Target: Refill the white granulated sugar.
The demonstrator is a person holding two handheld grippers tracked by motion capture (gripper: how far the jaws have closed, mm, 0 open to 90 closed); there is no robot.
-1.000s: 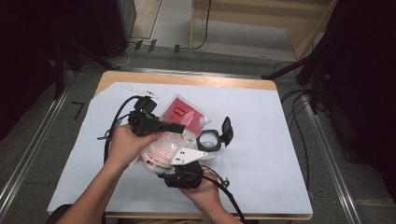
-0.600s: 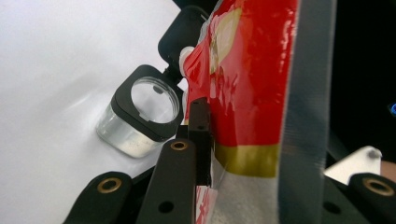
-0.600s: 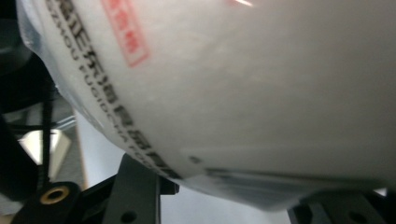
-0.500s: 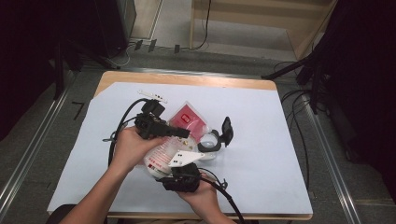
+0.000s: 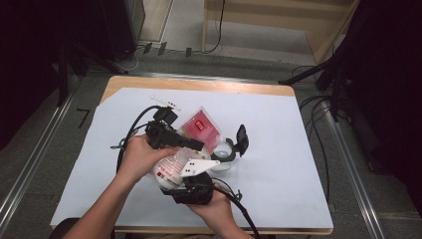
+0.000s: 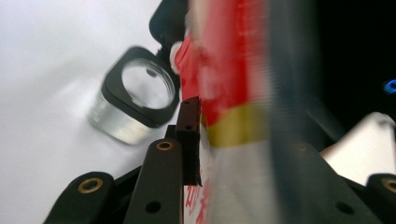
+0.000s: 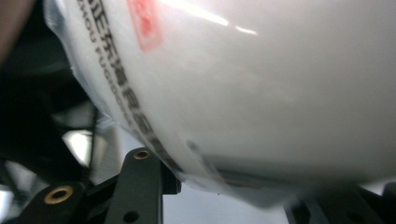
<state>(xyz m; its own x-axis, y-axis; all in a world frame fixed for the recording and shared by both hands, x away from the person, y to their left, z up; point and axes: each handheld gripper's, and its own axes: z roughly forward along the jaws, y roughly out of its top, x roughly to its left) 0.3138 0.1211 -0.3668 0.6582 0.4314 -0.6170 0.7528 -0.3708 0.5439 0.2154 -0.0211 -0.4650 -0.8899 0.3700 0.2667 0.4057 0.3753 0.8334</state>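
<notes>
My left gripper (image 5: pixel 186 143) lies level over the white-covered tabletop (image 5: pixel 298 164), pointing toward the red packet (image 5: pixel 201 128). In the left gripper view its jaws stand partly apart and have just been opening; the red-and-white plastic bag (image 6: pixel 229 93) runs up between them, close against the inner face of one pad, and blur hides whether the other pad touches it.

My right gripper (image 5: pixel 191 191) sits nearest to me, under the white printed pouch (image 5: pixel 171 167). In the right gripper view the pouch (image 7: pixel 261 88) bulges across the jaws, which stand about half apart with the pouch's lower edge resting between them; I cannot tell whether the pads press on it.

A clear jar with a black square rim (image 6: pixel 135 98) stands on the tabletop just beside the bag, its hinged lid open (image 5: pixel 241 137).
</notes>
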